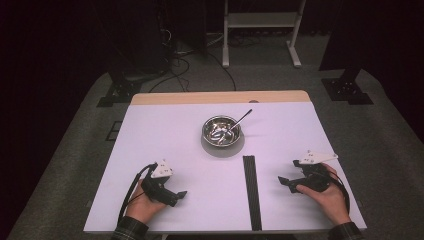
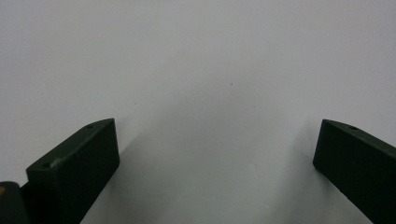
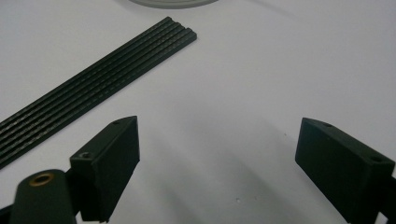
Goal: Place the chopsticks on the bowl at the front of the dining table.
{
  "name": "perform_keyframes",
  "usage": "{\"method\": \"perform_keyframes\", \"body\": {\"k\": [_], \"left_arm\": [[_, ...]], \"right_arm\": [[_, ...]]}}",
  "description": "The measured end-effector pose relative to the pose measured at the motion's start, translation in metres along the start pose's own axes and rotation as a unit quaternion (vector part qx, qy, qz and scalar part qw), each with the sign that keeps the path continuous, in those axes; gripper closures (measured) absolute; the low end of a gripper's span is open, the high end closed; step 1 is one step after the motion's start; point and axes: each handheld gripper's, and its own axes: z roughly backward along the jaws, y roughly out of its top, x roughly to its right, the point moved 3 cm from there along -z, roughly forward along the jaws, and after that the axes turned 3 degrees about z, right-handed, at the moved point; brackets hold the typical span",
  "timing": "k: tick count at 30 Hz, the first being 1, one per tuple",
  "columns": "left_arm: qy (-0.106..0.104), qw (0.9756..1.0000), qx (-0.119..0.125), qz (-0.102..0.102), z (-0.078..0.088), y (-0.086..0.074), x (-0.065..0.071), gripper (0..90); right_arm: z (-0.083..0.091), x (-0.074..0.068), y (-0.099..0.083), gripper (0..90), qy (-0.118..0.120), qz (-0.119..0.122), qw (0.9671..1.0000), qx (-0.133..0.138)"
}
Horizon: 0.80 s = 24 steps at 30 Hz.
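At a white-topped table (image 1: 165, 135), a person rests 2 hand-held grippers near the front edge, each with its jaws spread wide and nothing between them. The left gripper (image 1: 176, 196) sits toward the front-left corner, angled inward; its own view shows bare tabletop (image 2: 201, 70) between the 2 black jaws. The right gripper (image 1: 287, 183) lies toward the front-right corner, pointing left at the black ribbed strip (image 1: 251, 192), which runs from the front edge up the middle of the table and stops just short of the steel bowl (image 1: 221, 131). In the right gripper view the strip (image 3: 93, 91) passes diagonally to the left of the jaws, near but not touching them, with the bowl's rim (image 3: 168, 3) at the top of the picture. The bowl stands at the table's centre, closer to the far edge, with a spoon (image 1: 239, 121) leaning in it, handle over the rim toward the far-right corner. The work looks not yet begun. The right gripper seems best placed to start: the spoon's raised handle looks the easiest hold, approached from the right side with jaws square across the thin stem and closed gently so the light bowl does not skid. The left gripper could steady the bowl's near rim. The flat strip would likely need prising up at 1 end.
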Motion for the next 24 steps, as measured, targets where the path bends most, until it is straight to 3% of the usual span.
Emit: {"method": "perform_keyframes", "body": {"k": [24], "left_arm": [[0.0, 1.0, 0.0, 0.0, 0.0, 0.0, 0.0, 0.0]], "right_arm": [[-0.012, 0.001, 0.023, 12.2, 0.003, -0.002, 0.9999, 0.011]]}}
